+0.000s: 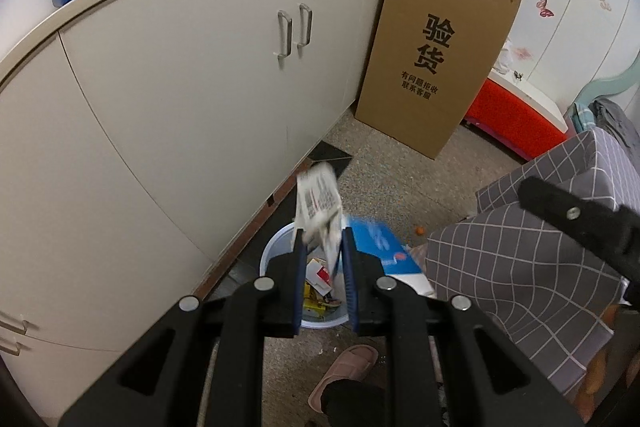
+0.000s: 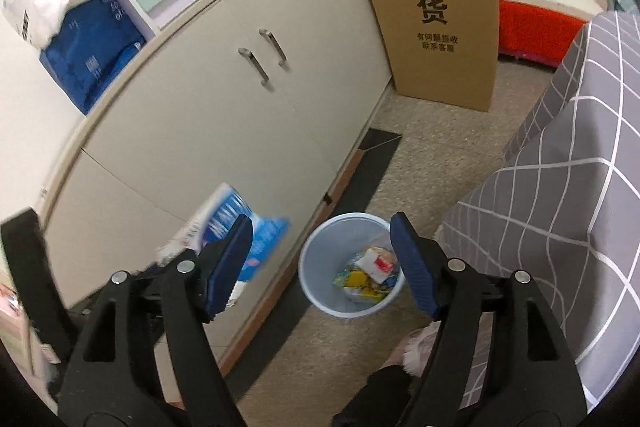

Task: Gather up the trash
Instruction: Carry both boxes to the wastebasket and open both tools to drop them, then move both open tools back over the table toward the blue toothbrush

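My left gripper (image 1: 322, 233) is shut on a crumpled white printed wrapper (image 1: 318, 197), held just above a light blue bin (image 1: 273, 247). Behind its right pad a blurred blue-and-white package (image 1: 382, 251) hangs free over the bin's edge. The bin holds yellow, white and red trash (image 2: 368, 271). My right gripper (image 2: 320, 223) stands wide open above the bin (image 2: 316, 279), with nothing between its pads. A blurred blue-and-white package (image 2: 240, 227) shows beside its left finger, apart from the pads. One black finger of the right gripper (image 1: 560, 207) juts in at the right of the left wrist view.
Cream cabinet doors (image 1: 180, 99) run along the left, close to the bin. A tall cardboard box (image 1: 436, 59) leans at the far end. A grey checked cloth (image 2: 560, 195) covers furniture on the right. A pink slipper (image 1: 348, 367) lies on the speckled floor by a person's dark foot.
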Motion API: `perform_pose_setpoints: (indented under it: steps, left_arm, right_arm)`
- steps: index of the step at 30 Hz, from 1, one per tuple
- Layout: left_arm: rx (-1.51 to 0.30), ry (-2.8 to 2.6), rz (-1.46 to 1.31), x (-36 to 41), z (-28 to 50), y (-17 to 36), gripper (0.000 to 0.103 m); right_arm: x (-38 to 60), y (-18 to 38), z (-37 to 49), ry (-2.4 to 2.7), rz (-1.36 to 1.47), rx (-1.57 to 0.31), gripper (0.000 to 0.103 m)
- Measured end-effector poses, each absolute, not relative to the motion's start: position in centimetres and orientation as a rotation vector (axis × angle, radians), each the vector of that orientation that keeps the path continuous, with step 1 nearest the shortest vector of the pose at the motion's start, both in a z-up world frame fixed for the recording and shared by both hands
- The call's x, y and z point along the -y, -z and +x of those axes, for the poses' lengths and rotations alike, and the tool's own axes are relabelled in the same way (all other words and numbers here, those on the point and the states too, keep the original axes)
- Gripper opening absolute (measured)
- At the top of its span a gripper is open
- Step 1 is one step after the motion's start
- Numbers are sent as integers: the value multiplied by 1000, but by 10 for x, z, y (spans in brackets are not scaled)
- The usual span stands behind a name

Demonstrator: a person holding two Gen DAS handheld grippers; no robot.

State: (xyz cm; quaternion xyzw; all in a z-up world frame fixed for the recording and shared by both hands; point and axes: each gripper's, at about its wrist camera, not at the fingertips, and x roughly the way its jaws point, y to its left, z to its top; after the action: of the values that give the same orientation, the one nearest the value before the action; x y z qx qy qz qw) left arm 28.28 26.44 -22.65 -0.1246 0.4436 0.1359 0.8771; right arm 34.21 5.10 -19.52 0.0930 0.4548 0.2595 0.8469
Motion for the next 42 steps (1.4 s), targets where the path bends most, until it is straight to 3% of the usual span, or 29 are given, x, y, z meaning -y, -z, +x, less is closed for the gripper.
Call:
perform_pose_setpoints:
  steps: [9,12,13,14,15,42]
  left_arm:
    - [-893,-261,-284,-268,308,214,16]
    - [-883,-268,-286,-265,311,213,22]
    - [-883,-270,-294,-266,311,213,38]
    - [-889,-278,-301,-267,311,214,70]
    - [-894,-288,-310,-269,311,214,80]
    - [-833,-238,-252,-226,267,166,82]
  right_arm:
    - [-47,185,341,-542,214,-917,71]
    - [-47,184,341,-537,214,-914,71]
    - [-46,184,341,-533,215,-911,71]
    - [-46,183,341,-530,215,-909,71]
    - [-45,183,341,-528,217,-907,71]
    - [-1,147,304,-499,255,-859,73]
